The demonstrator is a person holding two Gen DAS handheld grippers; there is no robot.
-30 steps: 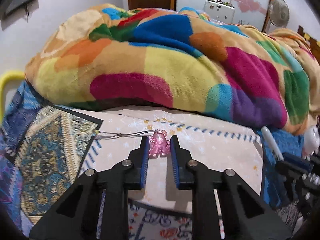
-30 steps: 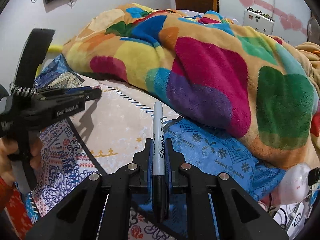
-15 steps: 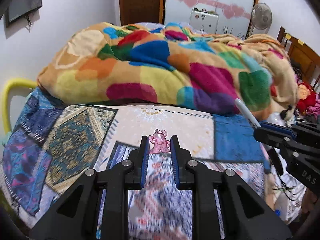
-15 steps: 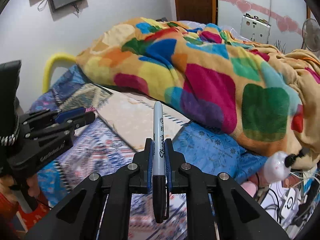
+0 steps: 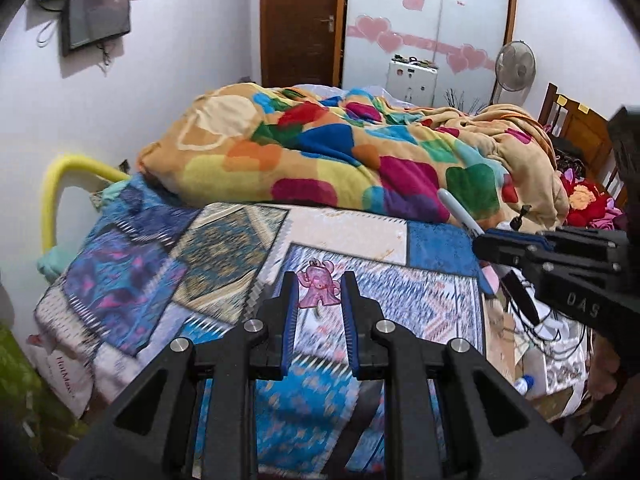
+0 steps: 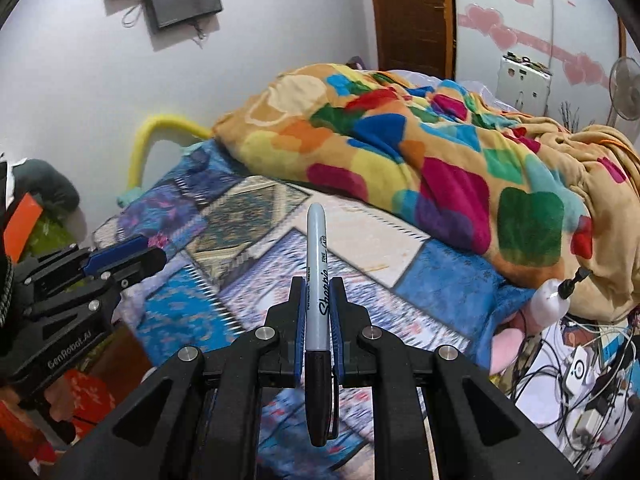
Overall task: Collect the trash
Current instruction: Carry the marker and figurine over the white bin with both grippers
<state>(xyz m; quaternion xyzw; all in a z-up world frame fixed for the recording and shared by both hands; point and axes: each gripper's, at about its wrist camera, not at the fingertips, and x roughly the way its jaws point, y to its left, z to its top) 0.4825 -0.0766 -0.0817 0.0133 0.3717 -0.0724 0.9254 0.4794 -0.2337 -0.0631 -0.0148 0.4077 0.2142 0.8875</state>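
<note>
Both grippers have risen and drawn back from the patchwork bed cover (image 5: 224, 256); left gripper (image 5: 319, 285) stays clamped on a pink toy figure (image 5: 318, 289), right gripper (image 6: 317, 294) grips a Sharpie marker (image 6: 317, 308), both held above the bed

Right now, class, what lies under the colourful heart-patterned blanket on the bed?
The heart-patterned blanket rests on a patchwork bedspread, bare at the near end. Whatever lies beneath the heaped part is covered.
</note>
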